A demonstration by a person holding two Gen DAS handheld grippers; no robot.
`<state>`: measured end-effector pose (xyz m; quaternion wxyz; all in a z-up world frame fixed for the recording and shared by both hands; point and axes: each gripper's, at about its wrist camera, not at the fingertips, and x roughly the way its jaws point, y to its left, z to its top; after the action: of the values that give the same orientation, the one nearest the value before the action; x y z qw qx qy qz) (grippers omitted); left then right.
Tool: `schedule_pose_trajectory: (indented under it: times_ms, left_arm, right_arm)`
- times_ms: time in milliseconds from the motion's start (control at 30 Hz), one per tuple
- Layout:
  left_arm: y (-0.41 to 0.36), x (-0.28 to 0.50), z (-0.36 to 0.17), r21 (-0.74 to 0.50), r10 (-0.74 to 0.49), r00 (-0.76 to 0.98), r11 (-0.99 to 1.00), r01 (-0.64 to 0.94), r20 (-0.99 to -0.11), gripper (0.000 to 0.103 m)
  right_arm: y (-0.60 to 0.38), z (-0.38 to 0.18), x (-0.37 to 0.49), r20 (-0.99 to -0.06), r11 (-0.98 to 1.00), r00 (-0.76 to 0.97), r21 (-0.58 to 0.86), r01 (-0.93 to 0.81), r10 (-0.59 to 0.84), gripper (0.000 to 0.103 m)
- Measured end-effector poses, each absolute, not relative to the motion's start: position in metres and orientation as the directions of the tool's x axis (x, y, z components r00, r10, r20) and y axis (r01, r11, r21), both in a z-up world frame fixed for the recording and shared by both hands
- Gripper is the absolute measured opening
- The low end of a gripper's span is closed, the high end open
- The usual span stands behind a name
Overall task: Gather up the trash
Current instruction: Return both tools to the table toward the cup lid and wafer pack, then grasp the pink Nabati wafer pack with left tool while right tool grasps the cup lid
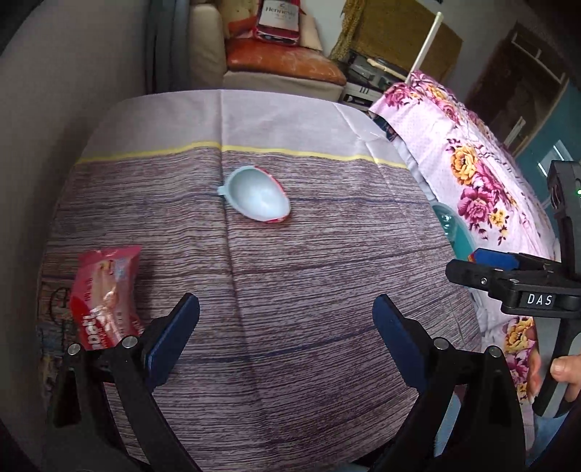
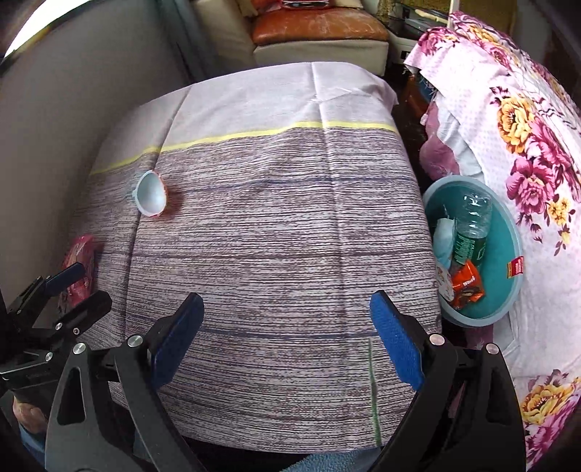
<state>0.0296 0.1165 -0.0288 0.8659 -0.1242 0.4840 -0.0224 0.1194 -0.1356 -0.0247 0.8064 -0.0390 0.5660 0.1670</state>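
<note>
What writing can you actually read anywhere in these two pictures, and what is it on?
"DAS": white label on the right tongs.
"Hennessy", partly cut off: red box on the sofa.
Red snack wrapper: large white letters, not readable.
Bottle, orange packet and red sticker in the teal basin: too blurred.

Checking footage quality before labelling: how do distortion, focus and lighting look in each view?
Left wrist view: strong fisheye bulge bends the tablecloth, dark corner vignette, soft even daylight, egg-shaped shell sharp. Right wrist view: same bulge, blown-out glare top left, basin contents legible.
</note>
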Motion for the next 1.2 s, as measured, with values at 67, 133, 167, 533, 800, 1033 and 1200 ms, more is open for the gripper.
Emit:
schedule_pose_trajectory:
  times_ms: [67,133,167,533,800,1033,1200]
  left_arm:
    - [0.134,0.020,-0.030,-0.215,-0.121,0.536,0.970,-0.116,-0.835,0.096]
    - [0.154,0.009,-0.032,-0.197,-0.086,0.539,0.968,-0.153,-0.838,0.096]
    - [0.164,0.004,-0.034,-0.192,-0.072,0.539,0.967,-0.170,-0.839,0.096]
    - [0.237,-0.012,-0.072,-0.193,-0.012,0.484,0.926,-0.325,-0.875,0.096]
    - [0.244,-0.004,-0.084,-0.226,-0.037,0.491,0.916,-0.331,-0.870,0.058]
    - [0.258,0.015,-0.077,-0.265,-0.048,0.550,0.908,-0.323,-0.834,0.040]
    - [0.264,0.035,-0.073,-0.279,-0.066,0.567,0.913,-0.299,-0.821,0.040]
  right_arm:
    - [-0.118,-0.025,0.116,-0.929,0.932,0.294,0.117,-0.344,0.225,0.089]
    - [-0.104,-0.026,0.114,-0.930,0.922,0.288,0.110,-0.371,0.226,0.089]
    - [-0.096,-0.026,0.112,-0.931,0.916,0.285,0.105,-0.386,0.227,0.089]
    - [-0.029,-0.041,0.107,-0.944,0.867,0.237,0.090,-0.490,0.231,0.089]
    - [-0.002,-0.052,0.116,-0.946,0.853,0.235,0.072,-0.517,0.223,0.089]
    - [0.018,-0.063,0.140,-0.950,0.839,0.235,0.048,-0.542,0.207,0.089]
    - [0.043,-0.071,0.159,-0.947,0.809,0.255,0.010,-0.587,0.197,0.089]
